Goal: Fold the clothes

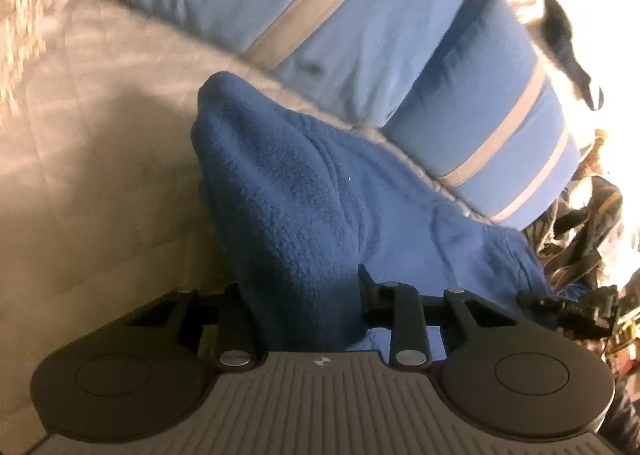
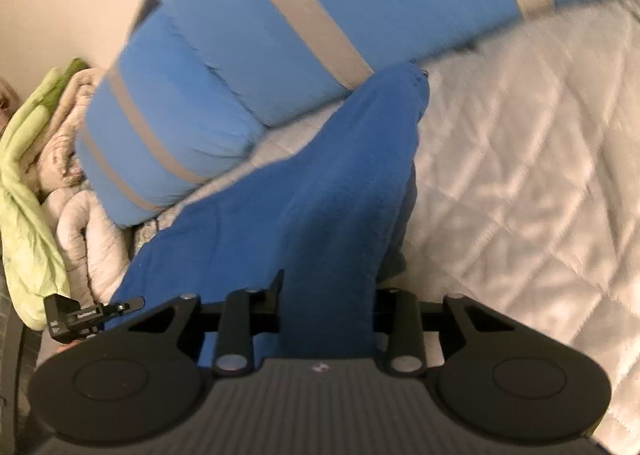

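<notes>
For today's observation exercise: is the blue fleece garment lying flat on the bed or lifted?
Lifted and bunched: the blue fleece garment rises in a peak, pinched in both grippers' jaws above the quilted bed cover.

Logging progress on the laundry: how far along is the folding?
Early. No finished fold shows. In hand: left tongs and right tongs both grip the dark blue fleece garment, lifted over the quilted beige bedcover. Folding and laying it flat remain.

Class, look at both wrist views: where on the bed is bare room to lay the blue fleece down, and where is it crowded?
Free: the quilted bedspread beside the blue fleece garment, below the striped blue pillows. Crowded: the pillow side, and the corner with the green cloth and bunched beige bedding.
</notes>
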### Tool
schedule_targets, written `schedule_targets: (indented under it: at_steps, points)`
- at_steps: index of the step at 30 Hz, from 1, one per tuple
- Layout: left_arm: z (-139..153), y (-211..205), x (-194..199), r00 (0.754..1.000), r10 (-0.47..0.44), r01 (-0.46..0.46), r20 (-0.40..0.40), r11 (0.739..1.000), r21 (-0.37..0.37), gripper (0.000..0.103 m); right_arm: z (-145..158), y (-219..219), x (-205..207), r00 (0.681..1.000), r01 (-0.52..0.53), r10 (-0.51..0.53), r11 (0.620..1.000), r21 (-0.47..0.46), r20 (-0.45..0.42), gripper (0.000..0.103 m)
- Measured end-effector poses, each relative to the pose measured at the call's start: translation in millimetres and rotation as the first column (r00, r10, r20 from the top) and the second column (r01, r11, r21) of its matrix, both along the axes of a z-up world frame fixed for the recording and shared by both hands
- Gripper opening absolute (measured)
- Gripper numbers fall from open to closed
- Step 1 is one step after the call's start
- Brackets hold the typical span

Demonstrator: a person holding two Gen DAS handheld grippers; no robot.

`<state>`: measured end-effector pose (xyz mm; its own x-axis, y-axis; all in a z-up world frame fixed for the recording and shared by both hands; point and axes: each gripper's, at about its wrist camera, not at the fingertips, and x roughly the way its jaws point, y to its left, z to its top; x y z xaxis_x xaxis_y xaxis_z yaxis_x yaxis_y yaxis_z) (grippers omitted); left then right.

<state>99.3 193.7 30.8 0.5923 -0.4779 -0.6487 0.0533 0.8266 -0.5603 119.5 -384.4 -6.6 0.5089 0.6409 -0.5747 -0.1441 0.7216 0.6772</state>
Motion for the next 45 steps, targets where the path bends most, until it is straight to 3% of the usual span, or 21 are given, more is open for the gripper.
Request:
schedule_targets:
  at_steps: [5, 10, 14, 15, 16, 17, 18, 19, 20, 22, 23, 27, 31, 34, 38, 42, 45]
  points:
    - [59.5, 13.5, -11.7, 0.998, 0.032, -0.039, 0.054, 0.988, 0.148, 0.031, 28.2, 27.5, -7.2, 0.996, -0.032, 0.028, 0.998, 0.045, 0.083, 0.031]
    - [125.8, 43.4, -22.0, 0.99, 0.091, -0.118, 0.111, 0.955, 0.271, 0.031, 50.1, 79.5, -3.2, 0.989, -0.083, 0.069, 0.991, 0.104, 0.131, 0.03]
    - [161.8, 65.5, -28.6, 0.979, 0.143, -0.189, 0.146, 0.905, 0.381, 0.031, 61.6, 123.2, 2.7, 0.985, -0.118, 0.095, 0.981, 0.152, 0.147, 0.03]
    - [166.1, 69.5, -28.1, 0.975, 0.157, -0.208, 0.154, 0.886, 0.414, 0.033, 61.3, 136.3, 4.5, 0.984, -0.128, 0.107, 0.98, 0.15, 0.145, 0.03]
    - [168.4, 73.7, -26.8, 0.972, 0.167, -0.224, 0.164, 0.863, 0.452, 0.042, 61.1, 149.3, 6.3, 0.983, -0.139, 0.118, 0.979, 0.147, 0.143, 0.034]
    - [164.7, 77.3, -23.7, 0.969, 0.174, -0.24, 0.175, 0.825, 0.511, 0.049, 60.8, 162.3, 8.1, 0.982, -0.149, 0.129, 0.978, 0.145, 0.141, 0.053]
    - [157.0, 78.1, -21.4, 0.964, 0.195, -0.266, 0.183, 0.761, 0.592, 0.066, 60.5, 175.4, 9.9, 0.98, -0.16, 0.14, 0.977, 0.141, 0.138, 0.072]
    - [149.4, 78.9, -19.0, 0.957, 0.215, -0.288, 0.193, 0.688, 0.666, 0.076, 58.8, 188.5, 11.4, 0.978, -0.168, 0.157, 0.983, 0.078, 0.134, 0.092]
    - [142.2, 79.9, -17.3, 0.949, 0.235, -0.311, 0.208, 0.616, 0.724, 0.075, 56.7, 198.4, 12.4, 0.977, -0.175, 0.17, 0.984, 0.031, 0.126, 0.096]
    - [130.3, 82.4, -17.2, 0.925, 0.278, -0.368, 0.258, 0.5, 0.784, 0.076, 56.2, 206.8, 10.9, 0.977, -0.159, 0.164, 0.986, -0.043, 0.138, 0.102]
    - [125.9, 84.7, -17.1, 0.914, 0.297, -0.392, 0.278, 0.46, 0.797, 0.077, 57.8, 205.4, 8.6, 0.976, -0.137, 0.147, 0.988, -0.069, 0.158, 0.103]
    - [120.9, 97.6, -15.3, 0.891, 0.343, -0.444, 0.298, 0.521, 0.729, 0.077, 61.7, 195.6, -1.5, 0.971, -0.071, 0.102, 0.986, -0.148, 0.215, 0.103]
    - [105.2, 98.2, -16.6, 0.885, 0.332, -0.466, 0.327, 0.603, 0.648, 0.077, 63.7, 185.7, -9.9, 0.973, -0.033, 0.08, 0.977, -0.21, 0.216, 0.103]
    - [81.0, 97.4, -13.3, 0.884, 0.334, -0.467, 0.328, 0.672, 0.575, 0.077, 60.8, 178.4, -13.3, 0.978, -0.022, 0.067, 0.974, -0.226, 0.196, 0.103]
    - [36.7, 91.3, 0.0, 0.887, 0.326, -0.455, 0.327, 0.736, 0.501, 0.077, 53.7, 167.3, -17.5, 0.986, -0.014, 0.052, 0.974, -0.228, 0.161, 0.103]
    - [-22.3, 96.8, 21.6, 0.897, 0.387, -0.439, 0.215, 0.715, 0.544, 0.078, 46.7, 158.2, -20.5, 0.991, -0.014, 0.045, 0.972, -0.234, 0.13, 0.103]
    - [-35.7, 89.5, 30.6, 0.891, 0.389, -0.45, 0.236, 0.684, 0.574, 0.082, 41.3, 155.7, -20.0, 0.991, -0.026, 0.06, 0.964, -0.266, 0.119, 0.103]
